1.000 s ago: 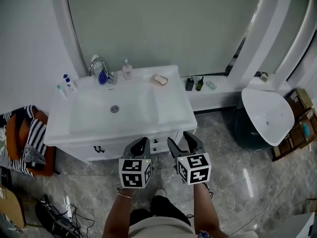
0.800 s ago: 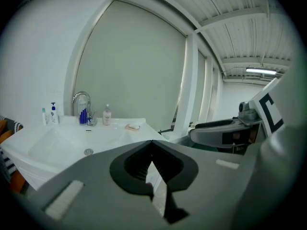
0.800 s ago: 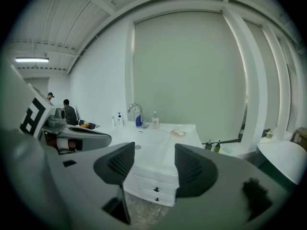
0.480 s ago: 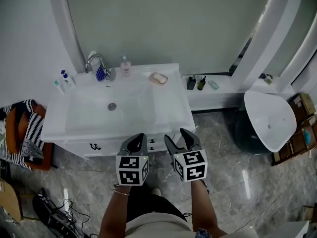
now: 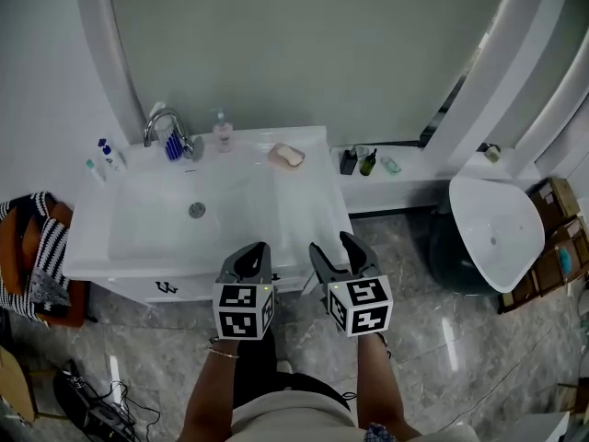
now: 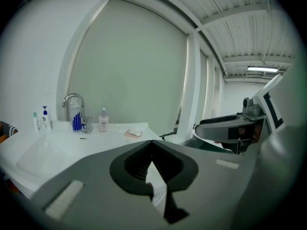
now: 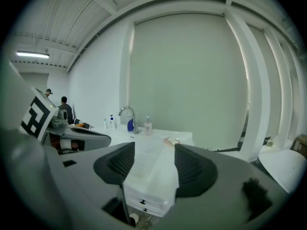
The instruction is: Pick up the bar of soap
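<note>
The bar of soap point(image 5: 287, 156) lies at the counter's point(image 5: 313, 205) far right corner, well ahead — nearer my right tongs point(image 5: 337, 245) (spread wide, empty); my left tongs point(image 5: 252, 250) are closed on nothing.

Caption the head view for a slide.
Left gripper shut, right gripper open, both short of the counter; bar of soap at its back.

left gripper point(image 5: 247, 252) — grey, marker cube point(image 5: 244, 311) | right gripper point(image 5: 337, 247) — alike | wrist bracelet point(image 5: 221, 348)
</note>
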